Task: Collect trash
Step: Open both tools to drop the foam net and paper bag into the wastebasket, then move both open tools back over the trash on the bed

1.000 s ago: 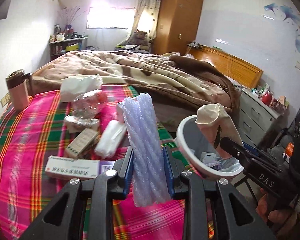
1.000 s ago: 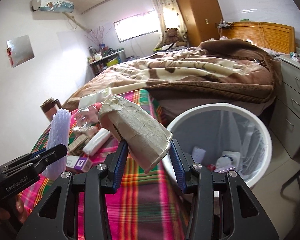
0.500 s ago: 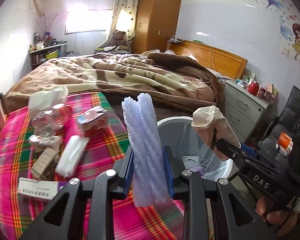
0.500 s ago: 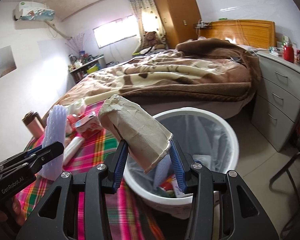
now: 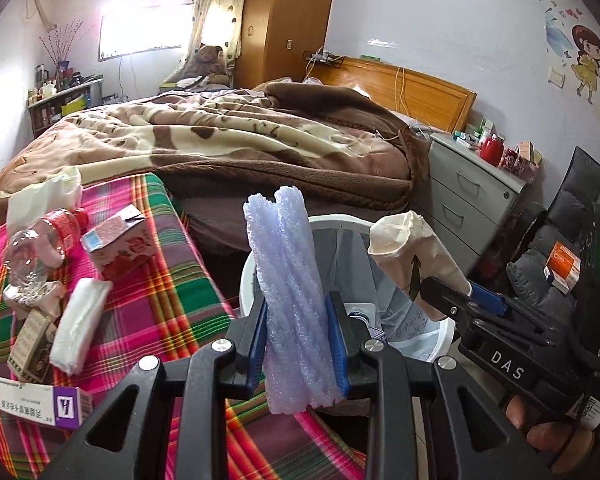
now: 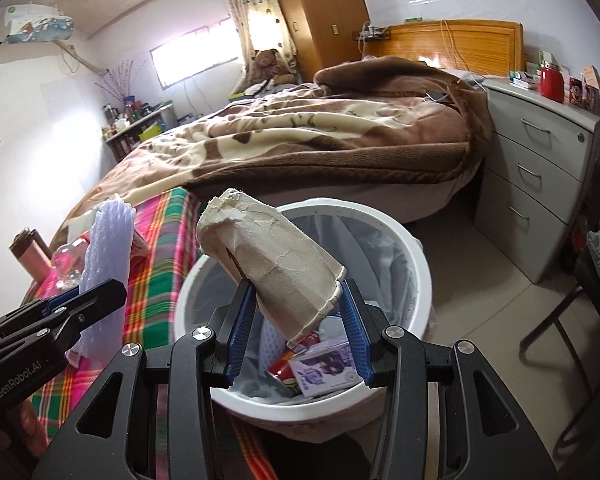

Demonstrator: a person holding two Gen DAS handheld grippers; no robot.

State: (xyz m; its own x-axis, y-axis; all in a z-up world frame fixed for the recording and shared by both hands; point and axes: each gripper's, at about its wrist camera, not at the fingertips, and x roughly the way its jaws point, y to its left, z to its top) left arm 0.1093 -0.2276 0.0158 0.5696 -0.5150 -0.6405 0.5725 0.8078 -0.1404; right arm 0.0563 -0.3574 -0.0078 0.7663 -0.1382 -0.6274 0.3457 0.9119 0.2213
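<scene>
foam roll (image 5: 292, 300) clamped in left gripper (image 5: 298, 336), above bin (image 5: 446, 334)

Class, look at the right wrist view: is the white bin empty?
No. The bin already holds trash, including a purple carton, below the paper cup gripped by the right gripper.

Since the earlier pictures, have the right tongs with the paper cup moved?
Yes. The right tongs holding the paper cup came toward the white bin, now over its opening.
</scene>
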